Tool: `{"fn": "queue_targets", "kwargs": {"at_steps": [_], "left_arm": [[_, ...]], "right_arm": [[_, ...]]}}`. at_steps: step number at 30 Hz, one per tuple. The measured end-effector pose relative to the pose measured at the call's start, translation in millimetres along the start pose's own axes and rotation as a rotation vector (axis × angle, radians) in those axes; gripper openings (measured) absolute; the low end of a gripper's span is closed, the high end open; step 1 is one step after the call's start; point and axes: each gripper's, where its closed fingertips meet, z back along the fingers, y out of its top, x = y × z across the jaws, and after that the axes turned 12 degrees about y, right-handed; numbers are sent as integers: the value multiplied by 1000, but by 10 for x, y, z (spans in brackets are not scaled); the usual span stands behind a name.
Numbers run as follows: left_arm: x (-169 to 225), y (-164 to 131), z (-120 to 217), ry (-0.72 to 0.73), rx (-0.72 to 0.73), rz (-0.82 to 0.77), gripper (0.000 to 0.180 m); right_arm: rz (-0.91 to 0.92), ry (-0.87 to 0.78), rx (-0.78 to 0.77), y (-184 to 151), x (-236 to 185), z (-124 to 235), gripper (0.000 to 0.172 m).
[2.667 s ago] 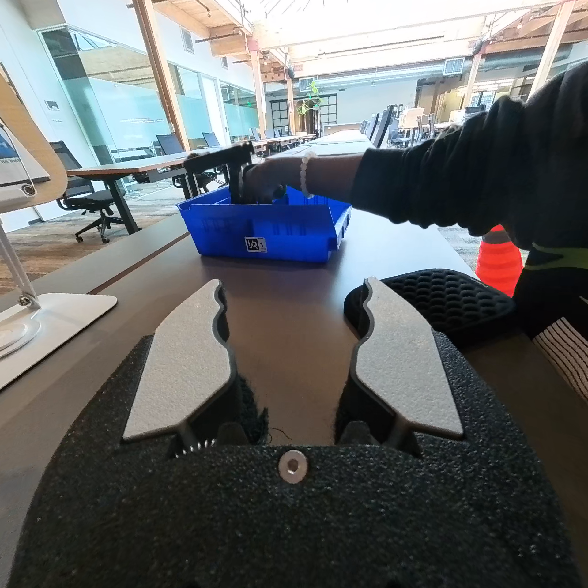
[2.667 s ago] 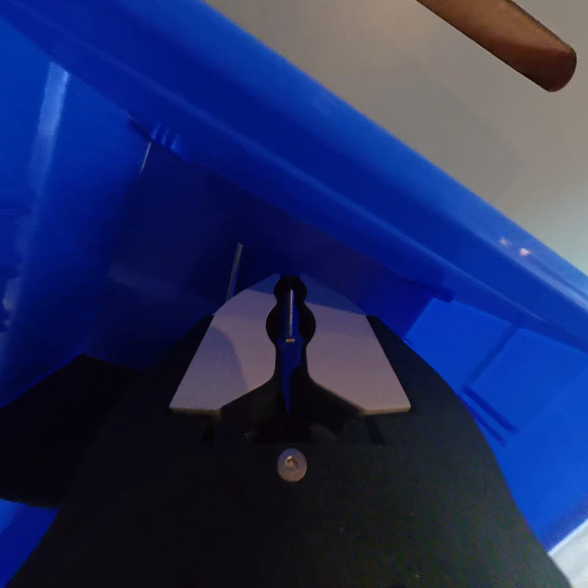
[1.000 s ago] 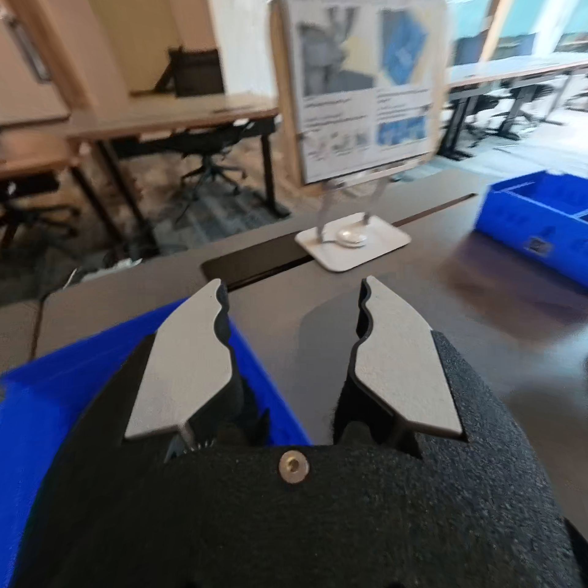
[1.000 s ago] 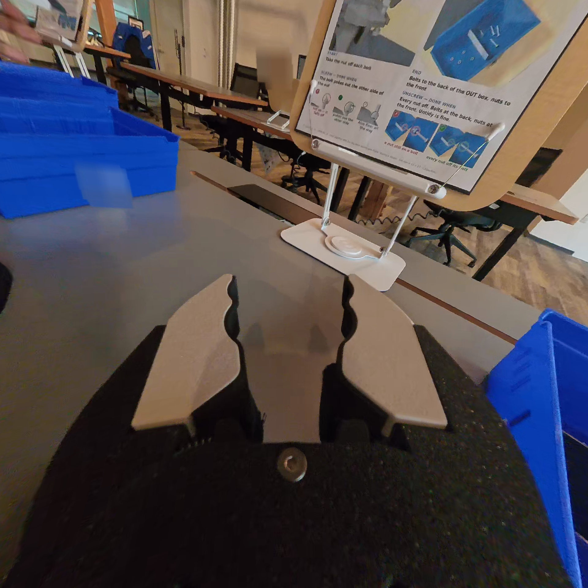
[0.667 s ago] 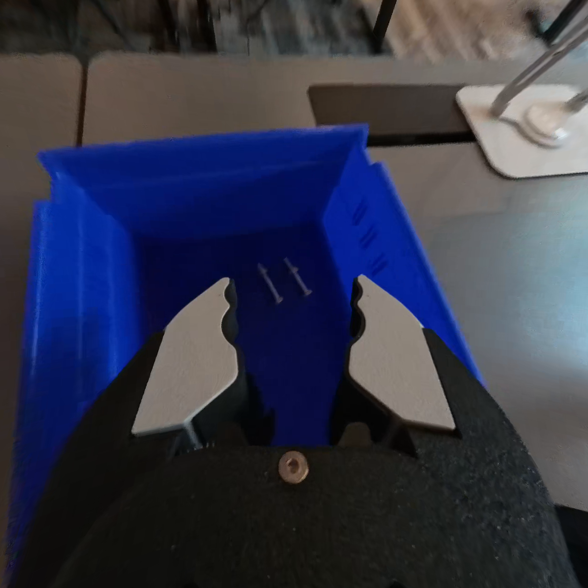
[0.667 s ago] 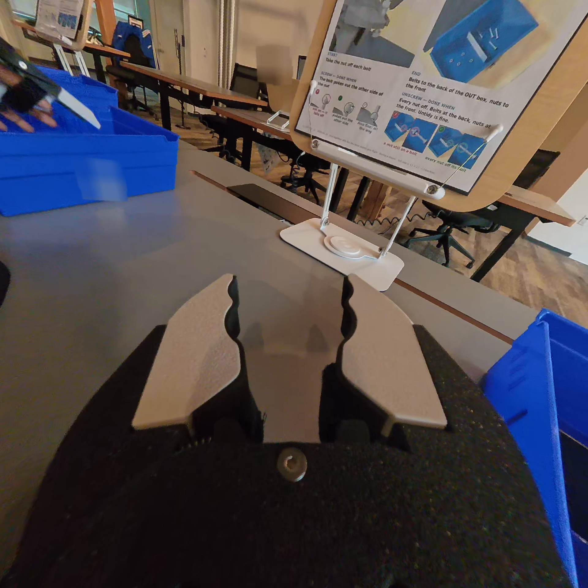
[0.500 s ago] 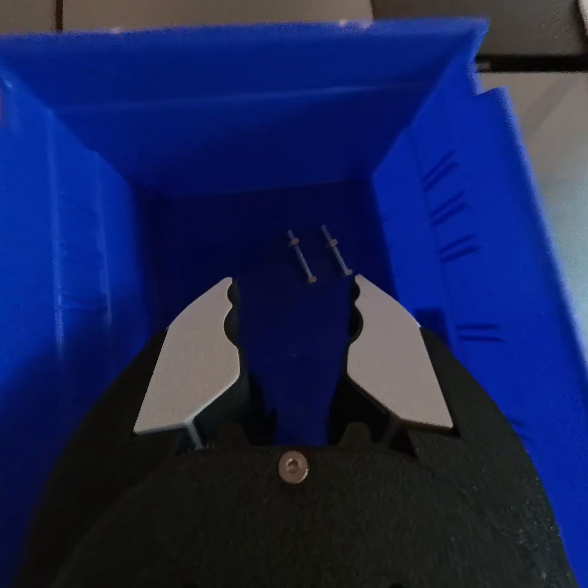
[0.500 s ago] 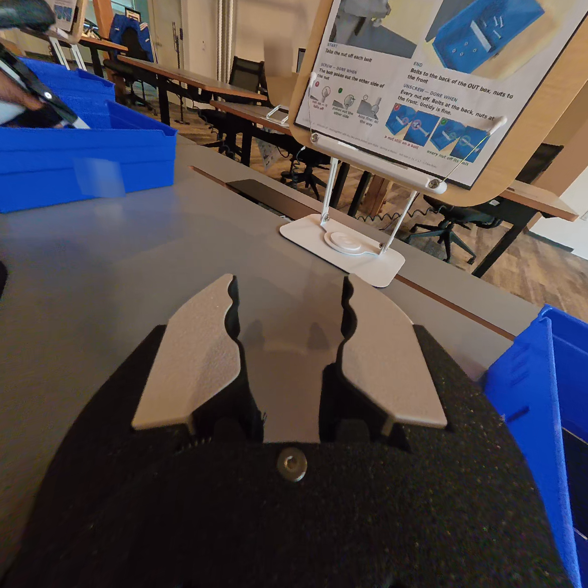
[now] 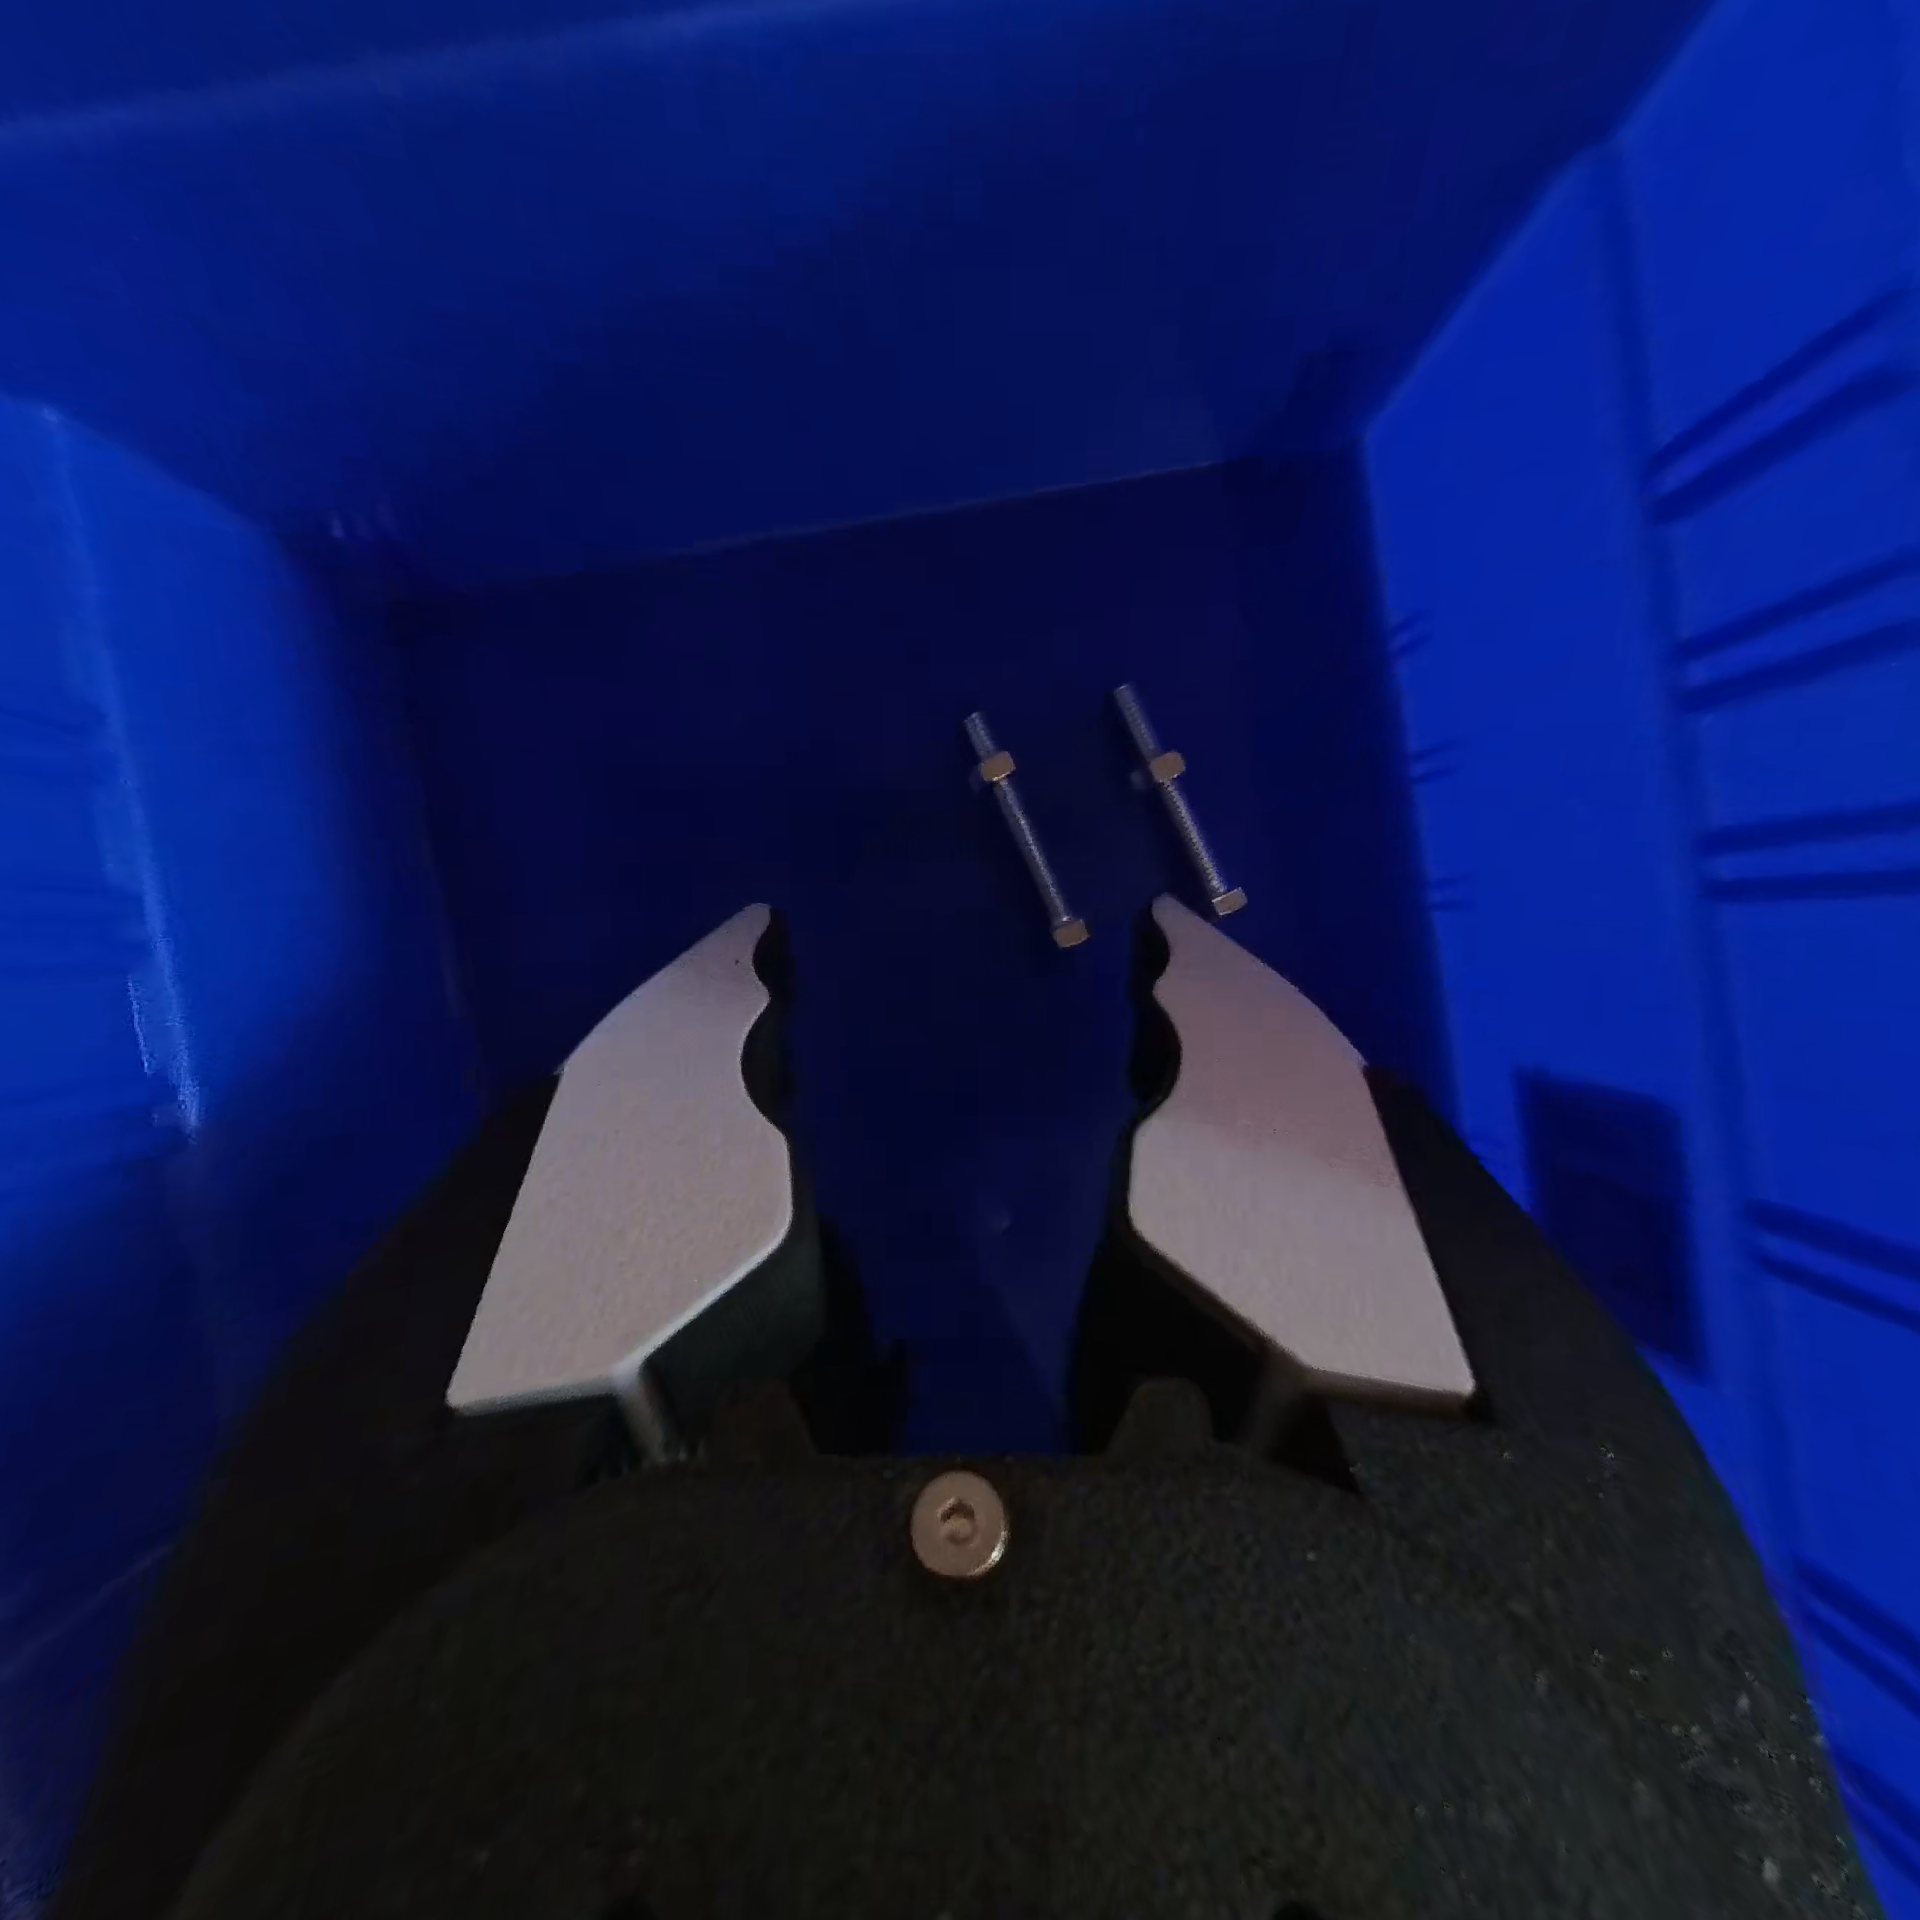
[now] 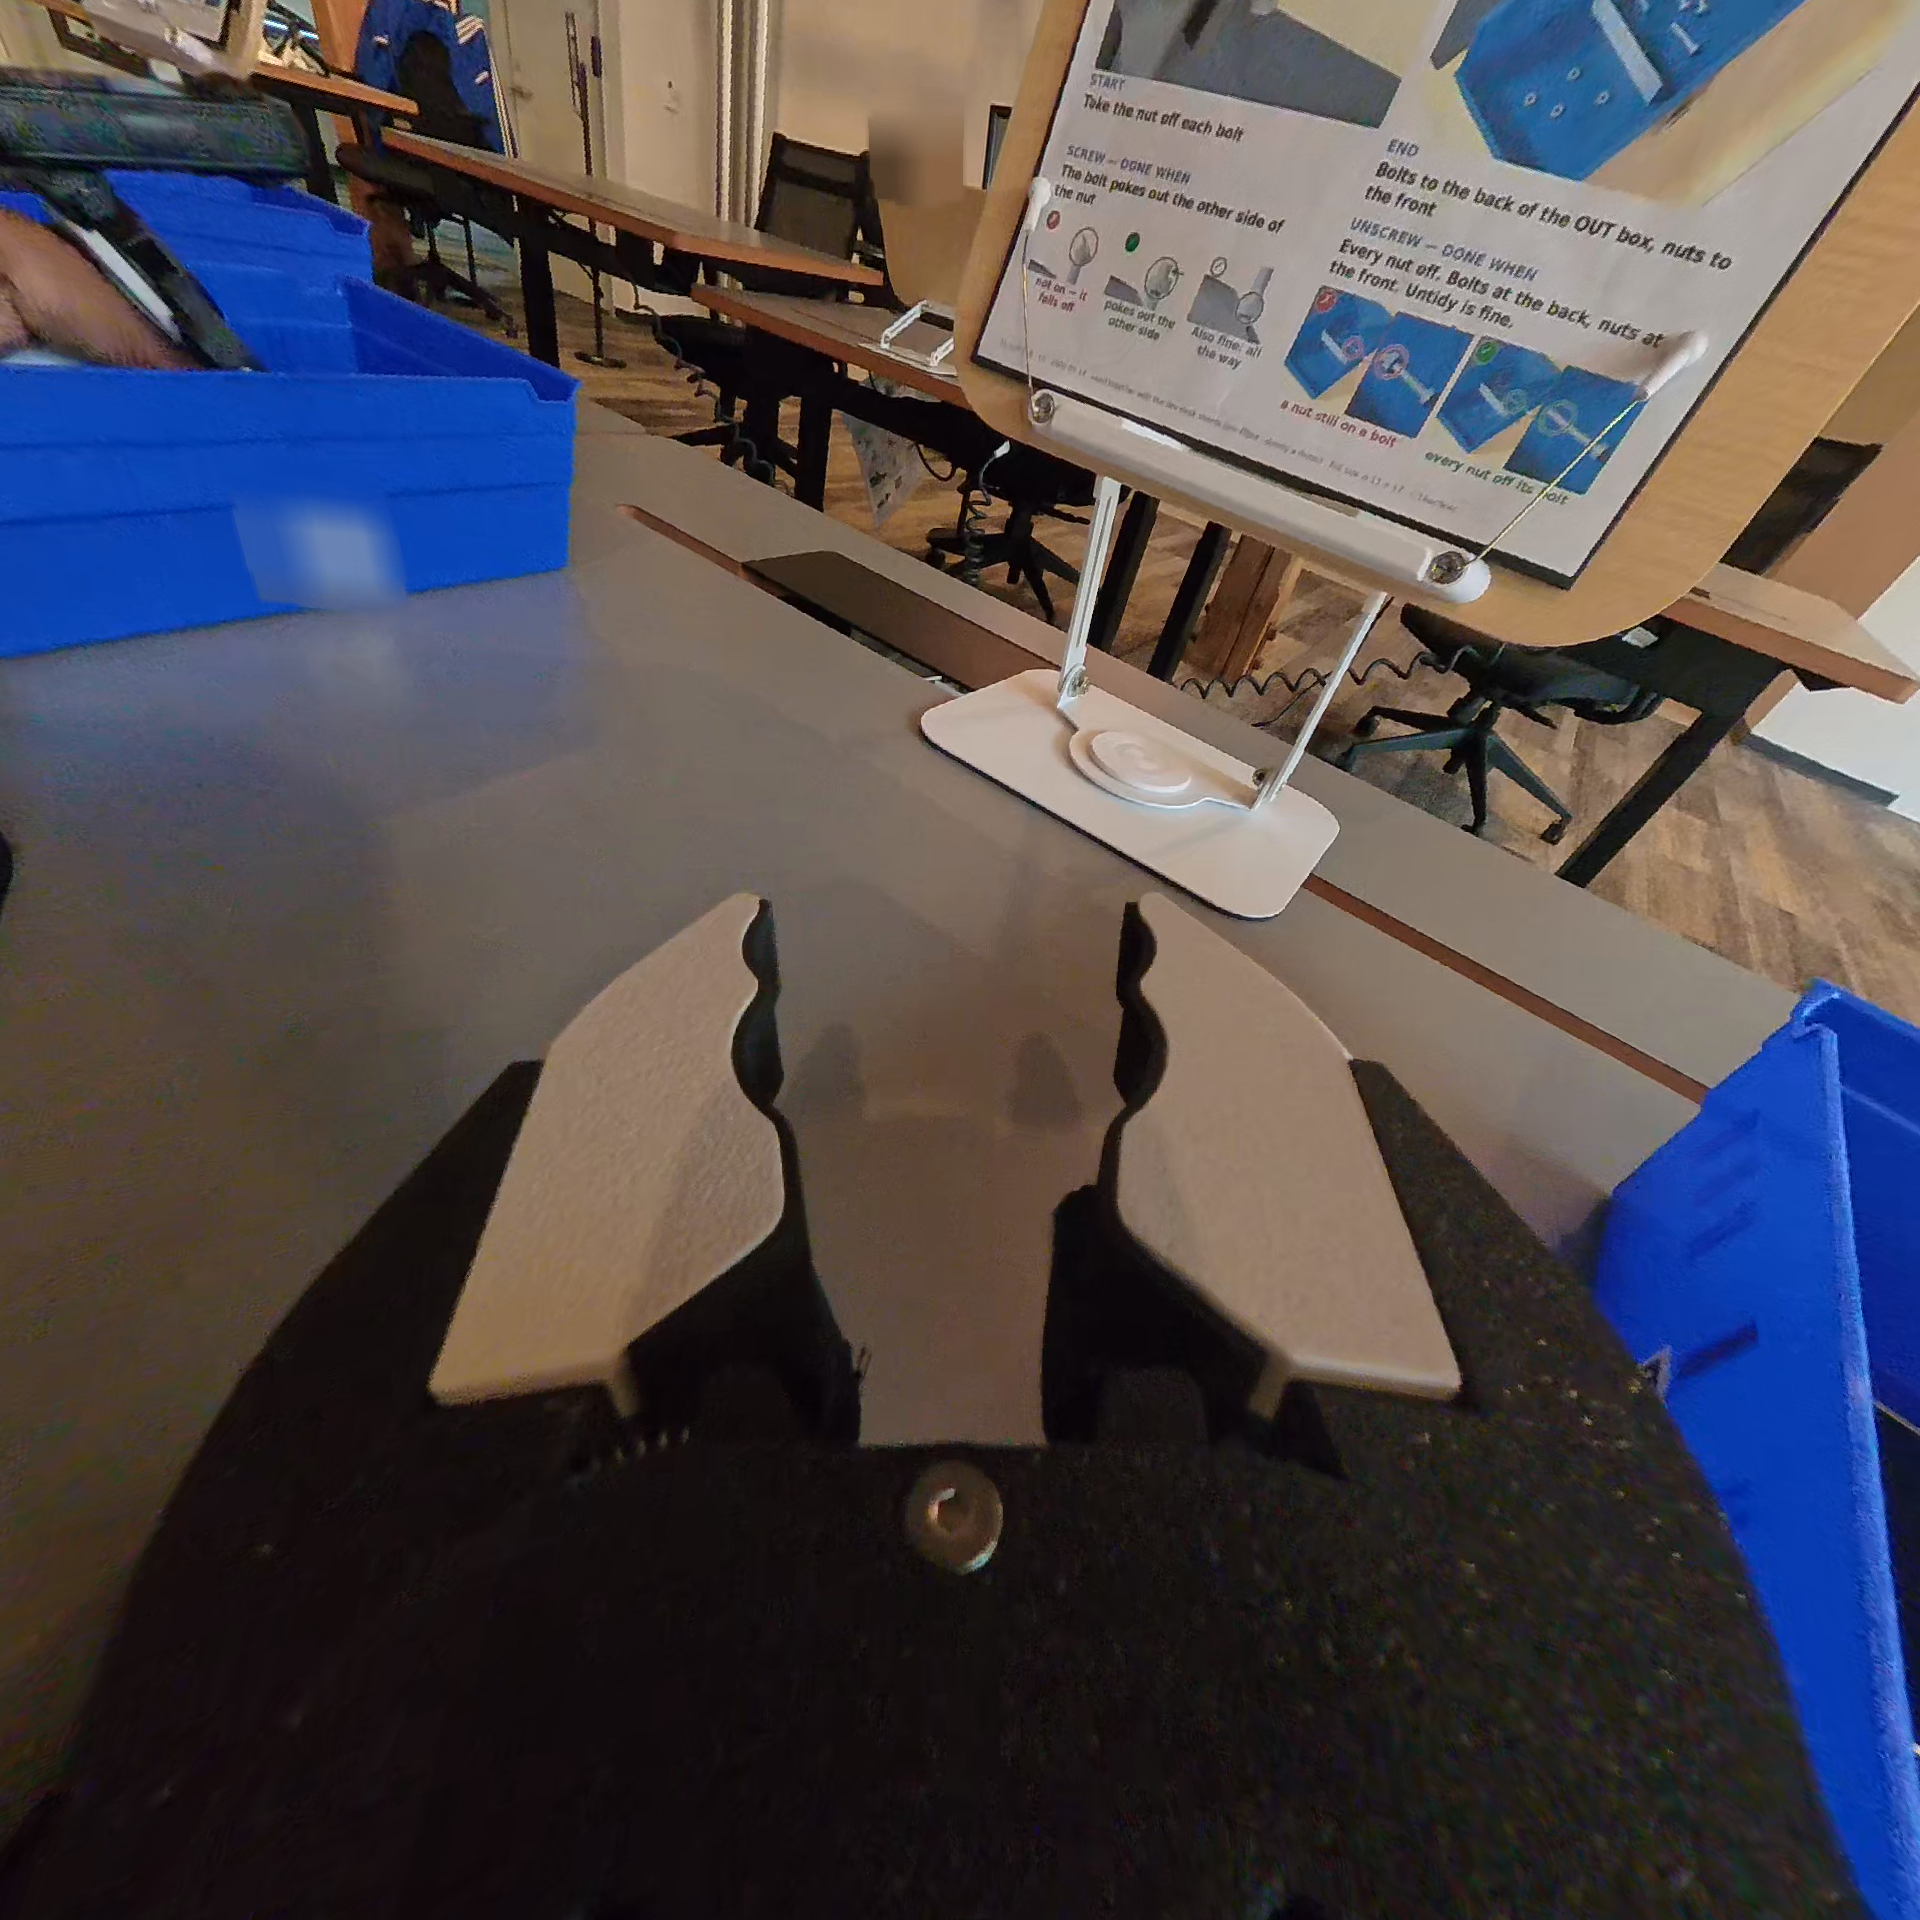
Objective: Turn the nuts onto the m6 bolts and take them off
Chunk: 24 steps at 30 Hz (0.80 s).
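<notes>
In the left wrist view my left gripper (image 9: 961,914) is open and empty, low inside a blue bin (image 9: 727,312). Two silver bolts lie on the bin floor ahead of the fingertips, each with a nut threaded near its far end: the left bolt (image 9: 1023,831) and the right bolt (image 9: 1179,800). The right bolt's head lies just beside my right fingertip (image 9: 1174,925). In the right wrist view my right gripper (image 10: 945,914) is open and empty above the grey table (image 10: 520,831). The left gripper shows partly at the far bin (image 10: 270,488).
A white stand (image 10: 1132,790) holding an instruction board (image 10: 1403,260) stands on the table ahead of the right gripper. A second blue bin (image 10: 1766,1299) is close at its right. Desks and office chairs lie beyond the table. The grippers' ends are close to 55 cm from one another.
My left gripper swung from the table down into the blue bin, closing in on the two bolts, and its jaws narrowed a little. The right gripper stayed nearly still, open.
</notes>
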Motion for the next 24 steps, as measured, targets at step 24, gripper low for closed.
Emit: {"fn": "queue_targets", "kwargs": {"at_steps": [24], "left_arm": [[116,382,608,-178,391,85,5]], "right_arm": [[-6,7,-14,-31,-3,-14,63]]}}
